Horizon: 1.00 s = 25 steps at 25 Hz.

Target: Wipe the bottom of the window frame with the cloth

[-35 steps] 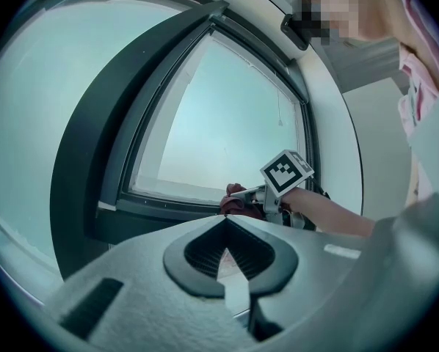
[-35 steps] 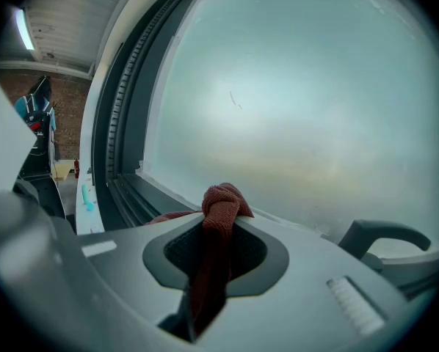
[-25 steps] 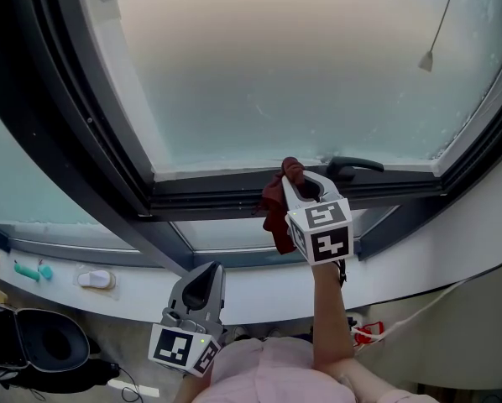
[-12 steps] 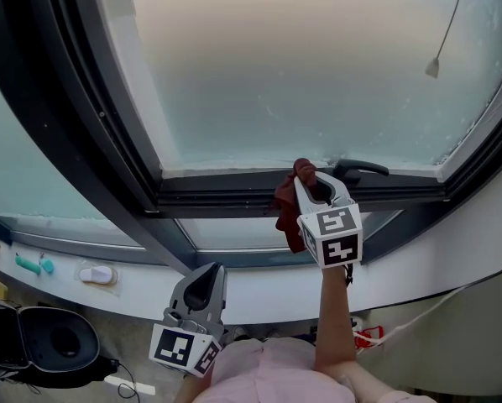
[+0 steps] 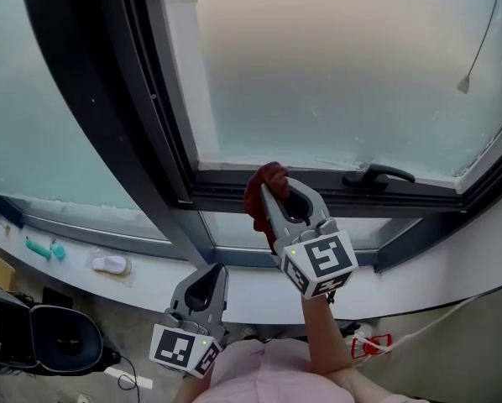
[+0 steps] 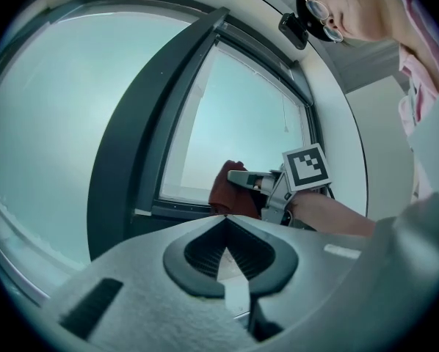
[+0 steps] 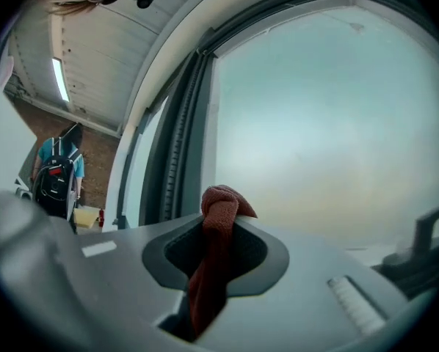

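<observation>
A dark red cloth (image 5: 256, 193) is pinched in my right gripper (image 5: 269, 188), which is shut on it. The cloth is pressed against the bottom rail of the dark window frame (image 5: 335, 196), left of the black handle (image 5: 379, 175). In the right gripper view the cloth (image 7: 218, 218) sticks up between the jaws, with frosted glass behind it. My left gripper (image 5: 212, 270) hangs low near the white sill, shut and holding nothing. From the left gripper view (image 6: 225, 223) the cloth (image 6: 224, 188) and the right gripper (image 6: 238, 176) show against the rail.
A blind cord with a weight (image 5: 466, 82) hangs at the upper right. A white object (image 5: 110, 264) and a teal one (image 5: 41, 248) lie on the lower sill (image 5: 251, 288). A black bag (image 5: 56, 339) sits on the floor. A person with a backpack (image 7: 55, 173) stands behind.
My right gripper has slid left along the bottom rail with the cloth, farther from the handle. The left gripper has stayed where it was.
</observation>
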Each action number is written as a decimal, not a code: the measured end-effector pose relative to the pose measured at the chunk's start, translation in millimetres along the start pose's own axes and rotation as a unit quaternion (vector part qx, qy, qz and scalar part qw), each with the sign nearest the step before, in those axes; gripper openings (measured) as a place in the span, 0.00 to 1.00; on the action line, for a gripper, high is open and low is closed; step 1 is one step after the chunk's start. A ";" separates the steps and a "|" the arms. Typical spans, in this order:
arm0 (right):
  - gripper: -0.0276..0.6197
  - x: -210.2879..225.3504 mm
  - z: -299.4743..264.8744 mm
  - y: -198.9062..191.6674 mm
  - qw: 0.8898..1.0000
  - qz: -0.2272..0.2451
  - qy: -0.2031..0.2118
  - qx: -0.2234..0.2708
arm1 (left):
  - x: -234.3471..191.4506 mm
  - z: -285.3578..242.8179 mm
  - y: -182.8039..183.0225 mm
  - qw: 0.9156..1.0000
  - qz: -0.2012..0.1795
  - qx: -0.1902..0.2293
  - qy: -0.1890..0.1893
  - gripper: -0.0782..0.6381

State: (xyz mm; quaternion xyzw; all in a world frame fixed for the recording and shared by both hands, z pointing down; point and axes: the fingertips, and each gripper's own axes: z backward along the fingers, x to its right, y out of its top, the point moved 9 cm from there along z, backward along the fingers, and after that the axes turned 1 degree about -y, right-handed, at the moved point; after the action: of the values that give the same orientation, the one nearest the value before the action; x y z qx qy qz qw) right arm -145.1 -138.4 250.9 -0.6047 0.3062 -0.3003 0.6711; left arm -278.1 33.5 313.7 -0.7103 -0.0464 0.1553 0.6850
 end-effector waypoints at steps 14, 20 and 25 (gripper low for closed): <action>0.14 -84.7 -97.0 -53.5 0.991 0.015 0.057 -0.119 | -46.0 66.0 2.6 0.997 0.003 0.014 0.074 0.11; 0.14 -88.4 -100.6 -49.2 0.988 0.057 0.032 -0.142 | -49.0 68.7 1.8 0.997 0.007 0.013 0.073 0.11; 0.14 -79.1 -93.1 -48.8 0.987 0.057 0.021 -0.150 | -46.9 64.5 0.6 0.998 0.008 0.011 0.065 0.11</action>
State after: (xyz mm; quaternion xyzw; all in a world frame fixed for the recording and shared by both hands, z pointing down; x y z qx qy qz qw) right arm -268.8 -140.0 295.7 -0.6740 0.3957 -0.2242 0.5822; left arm -341.0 82.2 319.6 -0.7115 0.0052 0.1147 0.6933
